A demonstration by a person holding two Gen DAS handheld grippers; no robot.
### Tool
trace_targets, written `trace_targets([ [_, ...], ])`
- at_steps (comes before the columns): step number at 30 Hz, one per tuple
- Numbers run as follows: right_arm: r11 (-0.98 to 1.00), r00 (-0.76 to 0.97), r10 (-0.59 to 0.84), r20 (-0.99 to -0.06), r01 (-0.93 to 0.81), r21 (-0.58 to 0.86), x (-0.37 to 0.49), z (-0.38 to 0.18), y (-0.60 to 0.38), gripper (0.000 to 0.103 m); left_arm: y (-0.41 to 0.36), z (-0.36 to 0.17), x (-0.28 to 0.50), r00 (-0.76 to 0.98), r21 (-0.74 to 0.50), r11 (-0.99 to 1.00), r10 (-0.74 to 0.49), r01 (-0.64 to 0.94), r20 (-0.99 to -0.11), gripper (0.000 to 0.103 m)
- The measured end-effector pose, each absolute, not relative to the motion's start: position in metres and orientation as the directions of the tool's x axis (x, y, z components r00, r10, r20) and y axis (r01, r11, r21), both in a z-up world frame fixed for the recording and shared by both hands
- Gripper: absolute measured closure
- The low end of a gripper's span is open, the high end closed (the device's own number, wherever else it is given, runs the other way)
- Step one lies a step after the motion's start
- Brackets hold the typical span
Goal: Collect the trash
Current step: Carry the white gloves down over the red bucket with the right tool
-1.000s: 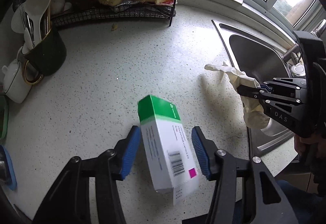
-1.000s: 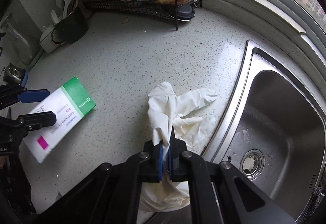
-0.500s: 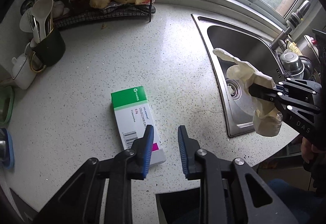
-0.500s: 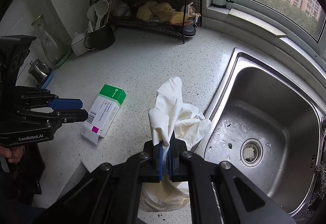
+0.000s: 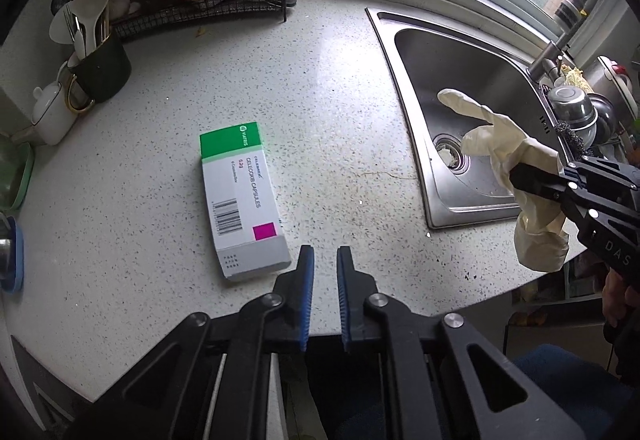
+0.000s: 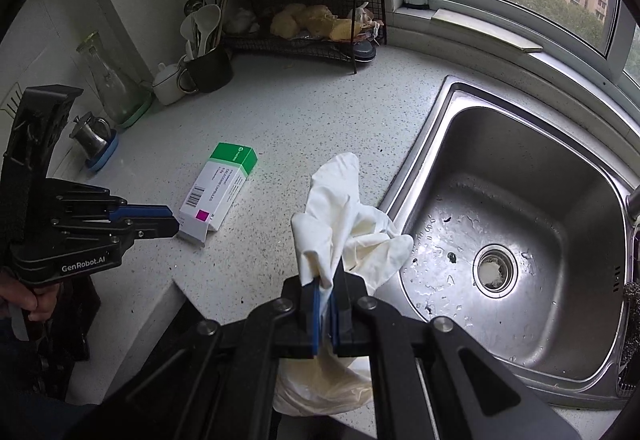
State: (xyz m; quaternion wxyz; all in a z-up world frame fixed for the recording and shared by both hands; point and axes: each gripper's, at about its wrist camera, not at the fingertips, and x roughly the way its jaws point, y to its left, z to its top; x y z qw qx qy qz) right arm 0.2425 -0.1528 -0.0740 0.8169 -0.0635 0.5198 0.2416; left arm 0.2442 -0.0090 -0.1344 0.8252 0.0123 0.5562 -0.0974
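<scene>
Two grippers off the counter edge: right gripper (image 6: 326, 284) clamping glove (image 6: 340, 215); left gripper (image 5: 324, 260) closed (empty).

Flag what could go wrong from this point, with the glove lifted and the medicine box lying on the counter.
1. The left gripper is shut on nothing, and the medicine box lies flat on the counter, so it may get left behind.
2. The right gripper pinches only a fold of the limp glove; it could slip out and drop, perhaps into the wet sink close beside it.
</scene>
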Motion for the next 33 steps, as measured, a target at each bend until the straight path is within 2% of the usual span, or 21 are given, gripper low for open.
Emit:
trace_targets([
  [11, 0.828, 0.327, 0.371, -0.869, -0.54, 0.15, 0.157, -0.066, -0.188, 0.1, -0.087, -0.132, 0.157, 0.404, -0.053, 0.984, -0.119, 0.171, -0.907, 0.093],
  [20, 0.804, 0.252, 0.379, -0.891, -0.565, 0.182, 0.098, -0.084, -0.206, 0.1, -0.128, -0.156, 0.092, 0.368, -0.064, 0.987, -0.114, 0.146, -0.923, 0.093],
  [33, 0.819, 0.104, 0.306, -0.946, -0.536, 0.206, 0.069, -0.159, -0.208, 0.1, -0.136, -0.242, 0.06, 0.199, -0.119, 0.986, -0.14, 0.115, -0.97, 0.093],
])
